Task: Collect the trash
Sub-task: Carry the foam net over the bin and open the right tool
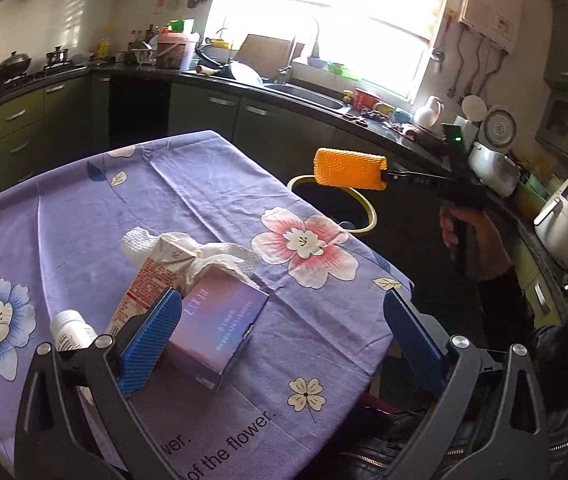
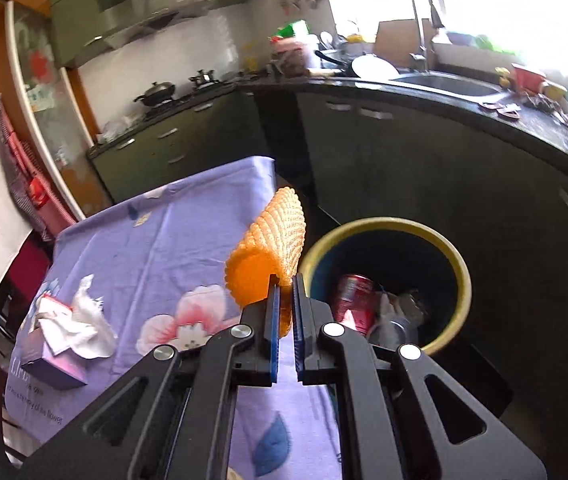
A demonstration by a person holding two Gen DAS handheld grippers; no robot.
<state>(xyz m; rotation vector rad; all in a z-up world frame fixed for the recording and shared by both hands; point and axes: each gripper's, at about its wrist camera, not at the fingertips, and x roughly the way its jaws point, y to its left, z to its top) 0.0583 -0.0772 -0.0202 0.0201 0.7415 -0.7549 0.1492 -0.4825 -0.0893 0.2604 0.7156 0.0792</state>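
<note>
My right gripper [image 2: 286,280] is shut on an orange foam fruit net [image 2: 271,240] and holds it in the air at the table's edge, just left of the yellow-rimmed trash bin [image 2: 460,264]. The net [image 1: 350,168] and bin [image 1: 366,204] also show in the left wrist view. My left gripper [image 1: 279,320] is open above the table; its left finger is beside a purple box [image 1: 215,328]. A crumpled white tissue [image 1: 187,252], a red-printed carton [image 1: 143,292] and a white bottle [image 1: 69,330] lie by the box.
The table has a purple flowered cloth [image 1: 203,184]. The bin holds a red can [image 2: 354,300] and other scraps. A dark kitchen counter with a sink [image 2: 444,84] curves behind. The person's hand [image 1: 472,236] holds the right gripper's handle.
</note>
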